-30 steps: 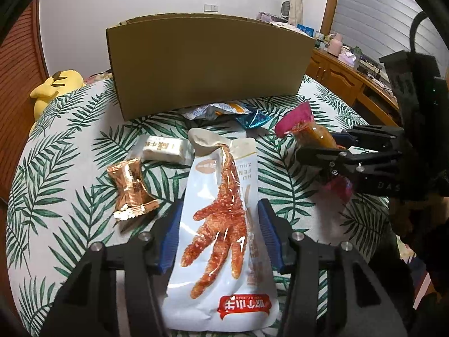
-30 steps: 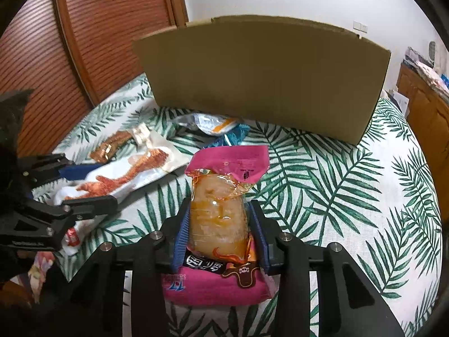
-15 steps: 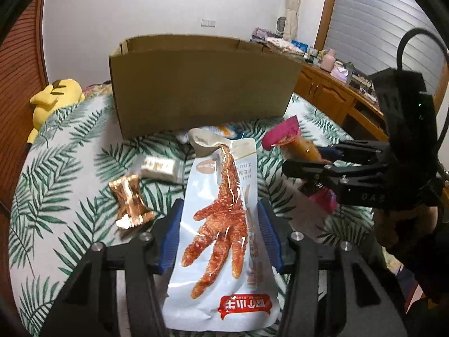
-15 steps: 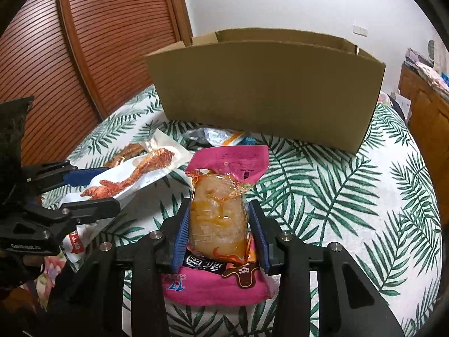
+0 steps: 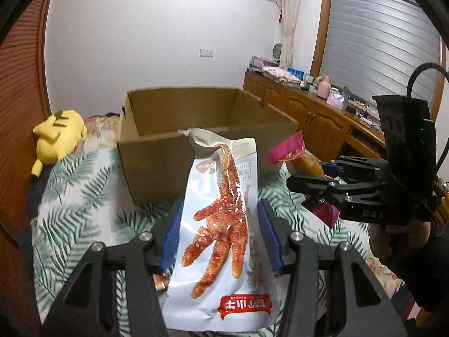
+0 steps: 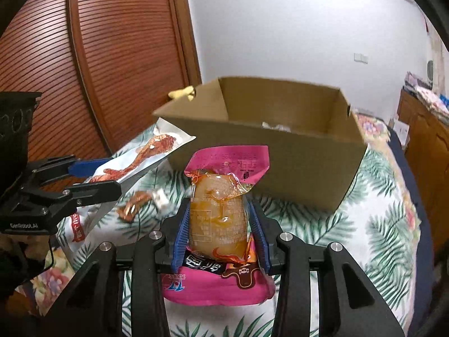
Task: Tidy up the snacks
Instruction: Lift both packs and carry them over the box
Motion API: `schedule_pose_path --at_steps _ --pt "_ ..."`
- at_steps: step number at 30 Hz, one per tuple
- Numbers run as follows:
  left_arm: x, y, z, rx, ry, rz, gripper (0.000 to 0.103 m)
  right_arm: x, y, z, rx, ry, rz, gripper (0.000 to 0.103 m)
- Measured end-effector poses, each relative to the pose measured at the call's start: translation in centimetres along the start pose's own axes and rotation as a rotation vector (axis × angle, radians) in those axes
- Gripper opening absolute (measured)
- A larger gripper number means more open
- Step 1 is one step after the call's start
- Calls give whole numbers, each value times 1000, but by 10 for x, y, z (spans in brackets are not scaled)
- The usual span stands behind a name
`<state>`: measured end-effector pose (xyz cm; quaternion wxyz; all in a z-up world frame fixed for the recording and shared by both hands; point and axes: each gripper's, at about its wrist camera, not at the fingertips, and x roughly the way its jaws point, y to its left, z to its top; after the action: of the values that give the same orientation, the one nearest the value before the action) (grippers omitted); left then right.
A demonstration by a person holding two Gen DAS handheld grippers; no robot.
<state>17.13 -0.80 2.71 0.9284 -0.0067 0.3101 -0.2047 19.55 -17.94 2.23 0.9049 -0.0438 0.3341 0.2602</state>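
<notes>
The left tool (image 5: 219,241) pinches a white chicken-foot pouch (image 5: 221,224) and the right tool (image 6: 219,236) pinches a pink-edged snack pack (image 6: 219,213), both held above the tabletop (image 6: 378,224) just short of the open cardboard box (image 6: 280,151). Neither is in the box yet. Something pale already lies inside, and a copper-wrapped snack (image 6: 134,203) remains out on the cloth, so I judge the sorting partway done.

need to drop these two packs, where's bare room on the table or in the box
The cardboard box is open and nearly empty; only something pale lies at its far wall. Bare tablecloth lies right of the pink pack, along the box's front. It is crowded on the other side: small wrapped snacks lie beneath the chicken-foot pack.
</notes>
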Motion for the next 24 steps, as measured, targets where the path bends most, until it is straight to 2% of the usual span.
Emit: schedule_pose_path --at_steps 13,24 --pt "9 4 87 49 -83 8 50 5 -21 71 -24 -90 -3 41" --pt "40 23 135 72 -97 64 50 38 -48 101 13 -104 7 41"
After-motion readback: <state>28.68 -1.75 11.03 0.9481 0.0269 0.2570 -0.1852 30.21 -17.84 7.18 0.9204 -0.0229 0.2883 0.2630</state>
